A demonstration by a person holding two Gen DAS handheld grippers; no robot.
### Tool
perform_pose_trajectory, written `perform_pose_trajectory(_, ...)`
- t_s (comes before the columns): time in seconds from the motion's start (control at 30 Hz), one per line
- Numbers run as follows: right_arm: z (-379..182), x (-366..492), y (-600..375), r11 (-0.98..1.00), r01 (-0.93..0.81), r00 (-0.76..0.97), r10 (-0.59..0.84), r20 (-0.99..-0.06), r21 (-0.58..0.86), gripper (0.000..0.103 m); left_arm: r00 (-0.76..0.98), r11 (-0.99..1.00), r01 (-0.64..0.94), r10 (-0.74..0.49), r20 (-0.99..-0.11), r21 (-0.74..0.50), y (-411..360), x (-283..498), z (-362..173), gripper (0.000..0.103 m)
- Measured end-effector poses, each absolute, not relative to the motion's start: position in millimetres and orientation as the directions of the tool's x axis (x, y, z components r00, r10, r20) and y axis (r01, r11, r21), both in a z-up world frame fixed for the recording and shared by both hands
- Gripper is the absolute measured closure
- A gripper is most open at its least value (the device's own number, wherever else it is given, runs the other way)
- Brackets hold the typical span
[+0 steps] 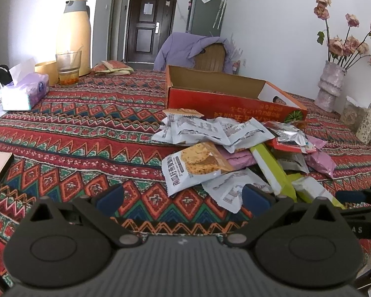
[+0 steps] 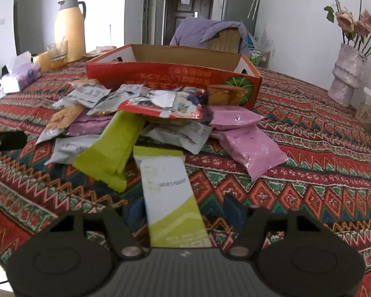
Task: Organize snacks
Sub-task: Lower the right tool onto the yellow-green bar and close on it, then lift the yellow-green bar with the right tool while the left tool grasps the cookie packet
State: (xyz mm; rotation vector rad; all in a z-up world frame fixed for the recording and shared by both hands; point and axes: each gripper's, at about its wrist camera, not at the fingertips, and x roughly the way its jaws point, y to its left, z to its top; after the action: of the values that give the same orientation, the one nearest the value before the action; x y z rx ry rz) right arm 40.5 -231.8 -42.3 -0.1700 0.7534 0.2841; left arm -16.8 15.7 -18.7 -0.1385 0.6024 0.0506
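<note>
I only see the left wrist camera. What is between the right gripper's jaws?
Observer: A white-and-green snack packet lies lengthwise between the jaws of the right gripper.
Operator: Is it squeezed yet?
Observer: No. The jaws are open, with a gap beside one pad, and the packet rests flat on the tablecloth.
Operator: Is anything written on it?
Observer: Yes, a date stamp on its white part, facing up.

Yellow thermos (image 1: pixel 73 34), tissue box (image 1: pixel 24 91), glass (image 1: pixel 68 68), flower vase (image 1: pixel 330 84), possibly ceramic
</note>
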Motion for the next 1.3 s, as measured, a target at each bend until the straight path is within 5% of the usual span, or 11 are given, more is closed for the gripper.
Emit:
perform_pose_trajectory(0.13, -46.4, 40.4, -231.6, 0.945, -0.324, 0.708, 0.216, -0.672, -0.037, 0.037, 0.822, 0.992, -0.079, 0.006, -0.569, -0.103, 11.4, -17.1, -18.5, 0.0)
perform_pose_trajectory(0.37, -48.2, 33.9, -234.4, 0.92, -0.392, 0.7, 0.308, -0.644, 0.013, 0.064, 0.817, 0.993, -0.063, -0.008, -0.576, -0.103, 4.8, -15.2, -20.2, 0.0)
perform_pose_trajectory(1.3, -7.1, 15.9, -274.2, 0.936, -0.35, 0.832, 0.327, -0.447, 0.033, 0.067, 0.802, 0.992, -0.103, 0.038, -0.596, -0.074, -8.1, 14.1, -18.9, 0.0)
